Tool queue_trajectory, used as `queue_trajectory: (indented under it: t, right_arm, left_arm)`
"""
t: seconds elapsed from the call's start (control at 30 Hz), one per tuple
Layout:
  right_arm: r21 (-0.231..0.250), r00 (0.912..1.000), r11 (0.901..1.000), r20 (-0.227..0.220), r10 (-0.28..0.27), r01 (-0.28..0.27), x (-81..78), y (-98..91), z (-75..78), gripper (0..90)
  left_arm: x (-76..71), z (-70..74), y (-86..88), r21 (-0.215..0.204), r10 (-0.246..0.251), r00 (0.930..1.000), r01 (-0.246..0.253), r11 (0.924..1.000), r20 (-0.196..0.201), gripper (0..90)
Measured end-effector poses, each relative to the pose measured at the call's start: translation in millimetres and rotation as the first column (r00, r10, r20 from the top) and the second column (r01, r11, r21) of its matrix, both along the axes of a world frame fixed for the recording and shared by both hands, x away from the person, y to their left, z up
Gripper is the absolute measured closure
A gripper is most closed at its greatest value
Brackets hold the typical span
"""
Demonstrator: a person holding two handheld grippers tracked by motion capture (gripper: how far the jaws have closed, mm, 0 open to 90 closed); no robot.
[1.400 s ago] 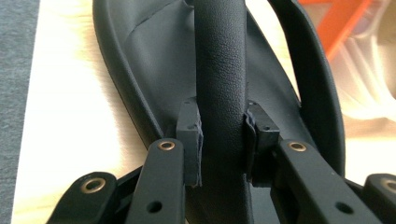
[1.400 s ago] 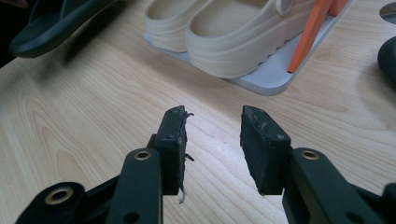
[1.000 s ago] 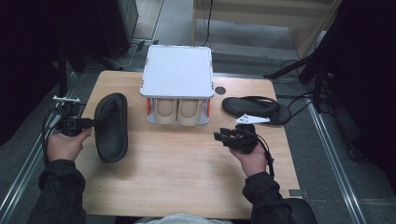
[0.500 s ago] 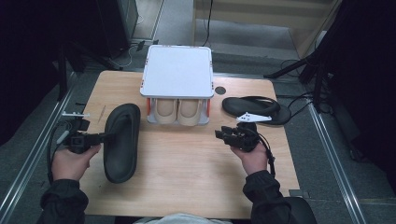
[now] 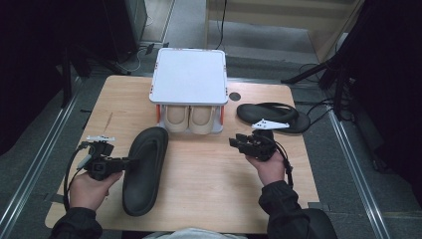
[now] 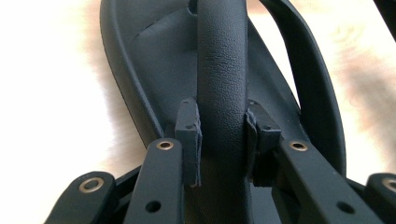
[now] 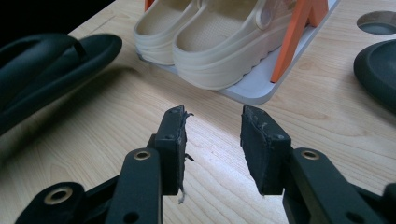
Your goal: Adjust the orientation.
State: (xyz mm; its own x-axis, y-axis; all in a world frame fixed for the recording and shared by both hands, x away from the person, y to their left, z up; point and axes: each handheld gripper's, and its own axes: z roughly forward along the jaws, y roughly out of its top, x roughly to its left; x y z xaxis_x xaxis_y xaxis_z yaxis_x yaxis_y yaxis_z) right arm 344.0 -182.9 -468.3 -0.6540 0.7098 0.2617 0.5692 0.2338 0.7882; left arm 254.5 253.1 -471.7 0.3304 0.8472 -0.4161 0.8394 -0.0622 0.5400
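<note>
Black rubber makes up the flip-flop (image 5: 145, 169), a matte thong sandal with a raised rim round the footbed and a thick strap (image 6: 220, 84) with a fine leather-like grain. It lies sole down on the left part of the wooden surface (image 5: 209, 189), just in front of the white shoe rack (image 5: 189, 77), its long axis running from the near edge up toward the rack and leaning slightly right. The left claw (image 6: 223, 135) is clamped on the strap, while the right claw (image 7: 212, 140) hangs open with nothing between its pads.
</note>
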Motion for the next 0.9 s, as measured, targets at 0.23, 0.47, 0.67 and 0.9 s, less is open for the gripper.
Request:
queue_trajectory:
  t: [0.23, 0.47, 0.67, 0.9]
  right_arm:
    - [-0.006, 1.0000, 1.0000, -0.001, -0.008, 0.008, 0.6, -0.5, -0.5, 61.6]
    - [-0.010, 0.9999, 0.9999, -0.005, -0.012, 0.012, 1.5, -1.8, -1.0, 61.6]
    - [-0.008, 0.9996, 0.9997, -0.008, -0.025, 0.025, 3.4, -5.2, -1.0, 61.6]
    - [-0.047, 0.9980, 0.9969, -0.008, -0.063, 0.063, 17.5, -18.3, -2.6, 62.4]
  left_arm:
    - [3.3, -13.4, -22.2, -0.017, -0.045, 0.9984, 0.045, 0.9988, -0.034, 70.7]
    - [16.4, -27.2, -43.8, -0.022, -0.065, 0.9968, 0.064, 0.9977, -0.048, 69.9]
    - [17.9, -35.9, -58.2, -0.008, -0.115, 0.9914, 0.115, 0.9933, -0.062, 65.6]
    - [17.6, -24.5, -45.7, -0.021, -0.089, 0.9960, 0.088, 0.9959, -0.009, 50.6]
